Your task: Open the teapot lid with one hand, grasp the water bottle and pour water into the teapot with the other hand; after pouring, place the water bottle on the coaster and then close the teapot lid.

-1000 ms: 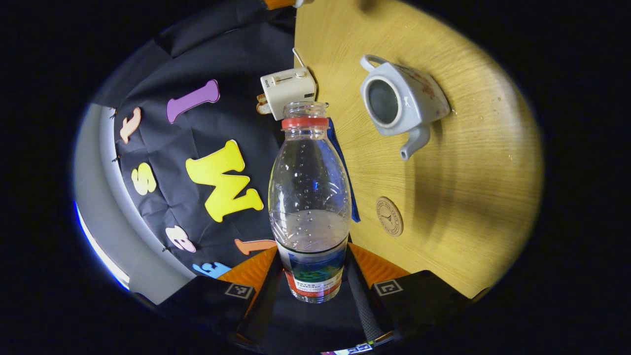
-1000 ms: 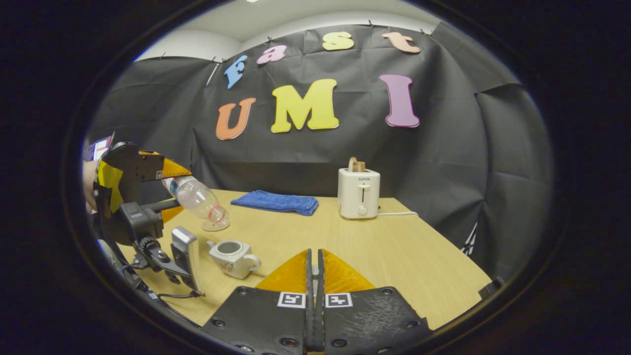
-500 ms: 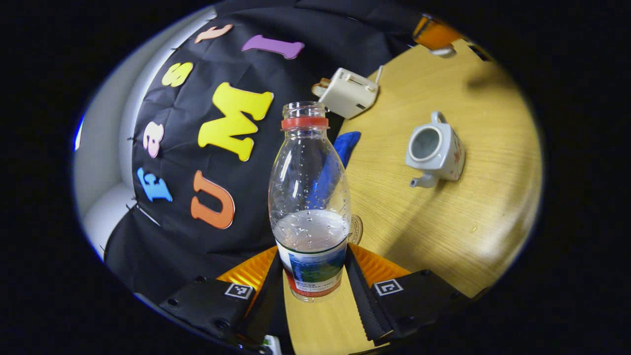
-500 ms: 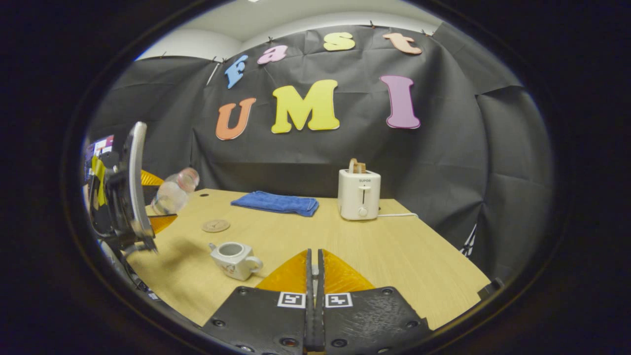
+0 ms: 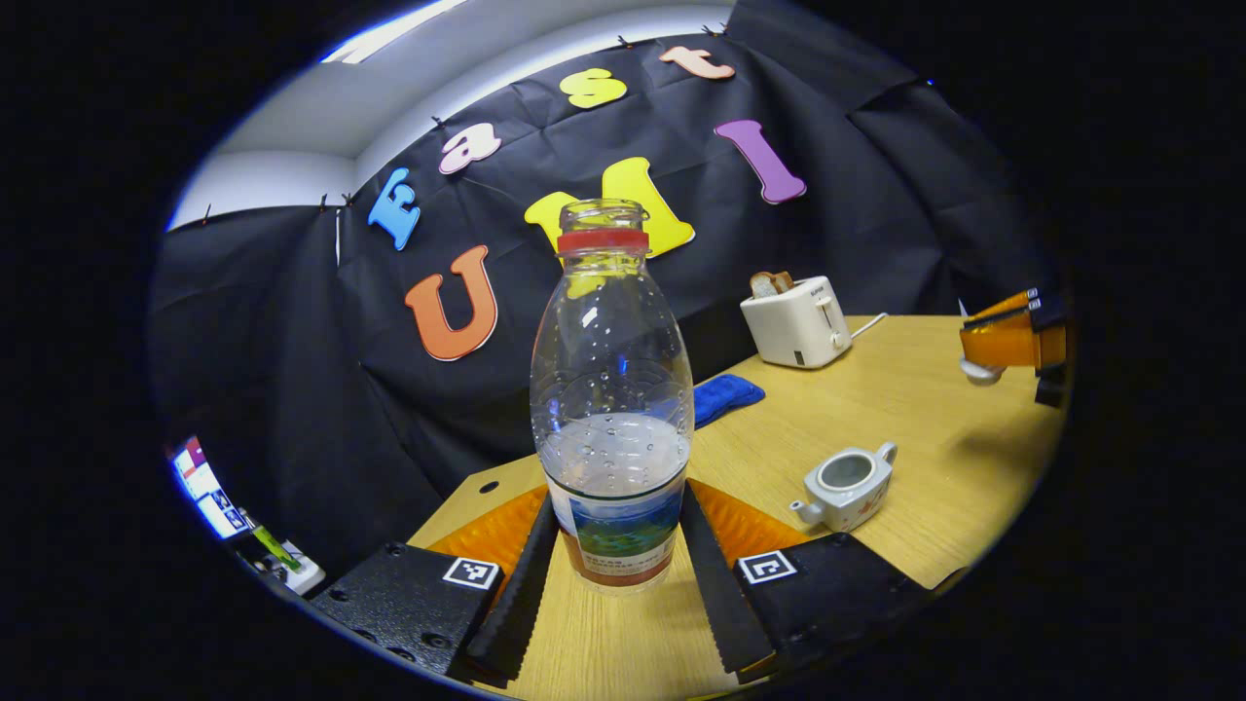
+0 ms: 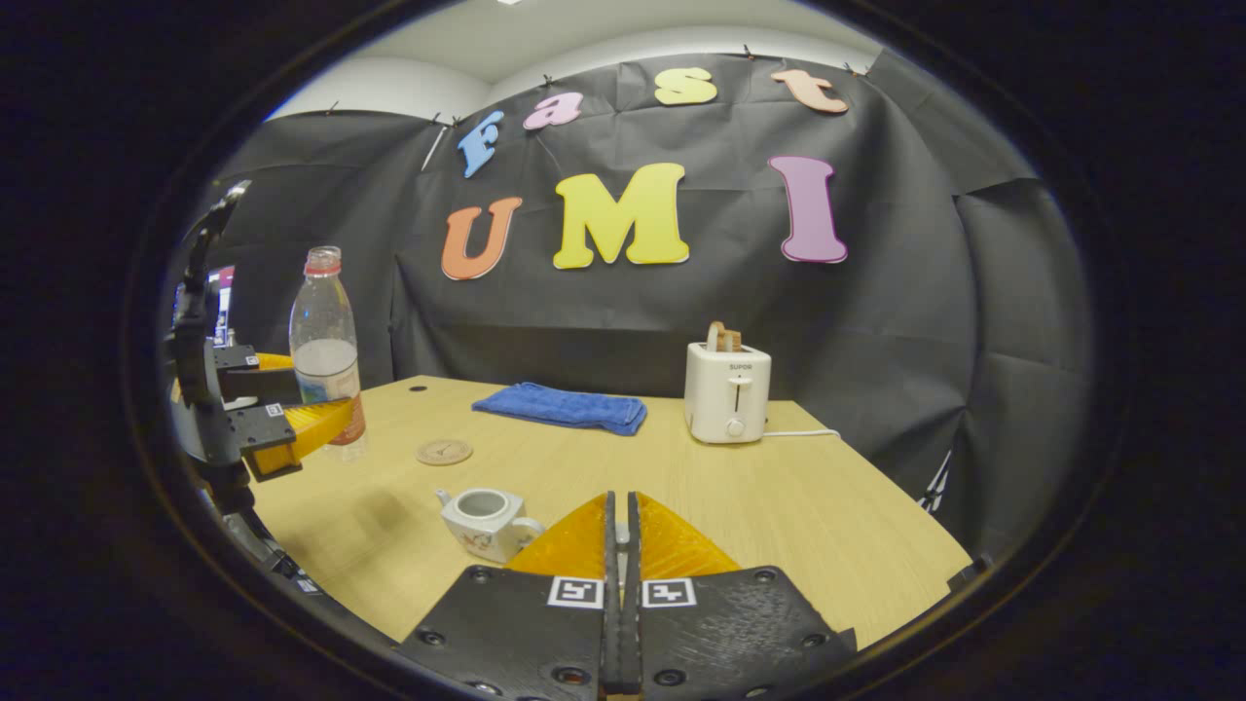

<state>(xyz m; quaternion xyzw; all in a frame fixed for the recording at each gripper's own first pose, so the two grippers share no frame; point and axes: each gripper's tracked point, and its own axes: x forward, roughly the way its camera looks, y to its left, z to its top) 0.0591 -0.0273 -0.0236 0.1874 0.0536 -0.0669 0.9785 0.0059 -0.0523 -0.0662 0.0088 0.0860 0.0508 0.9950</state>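
Water bottle [image 5: 611,409] stands upright in the left gripper view, its long axis vertical, uncapped mouth on top and water filling roughly the lower part. The left gripper [image 5: 615,570] has its jaws clamped on the labelled base from both sides, and the bare desk [image 5: 915,389] shows beneath the bottle's foot, so I cannot tell whether it hangs just above the surface or rests on it. To the right and farther off sits the teapot [image 5: 845,484], lid off, spout pointing toward the bottle. A toaster [image 5: 796,319] and a blue cloth [image 5: 725,395] stand near the back wall, and the right gripper [image 5: 1007,336] hangs at the far right edge with something small and pale under its tip, probably the lid.

In the right gripper view, the right gripper's own jaws [image 6: 619,545] are pressed together; whether they pinch the lid cannot be told from here. The bottle [image 6: 326,355] is seen at the left, upright, with the round coaster [image 6: 444,452] lying on the desk just to its right and the teapot [image 6: 484,518] nearer the camera. The coming move seems to turn on that short sideways gap: bottle to coaster, kept vertical, and the left gripper is much the nearer.
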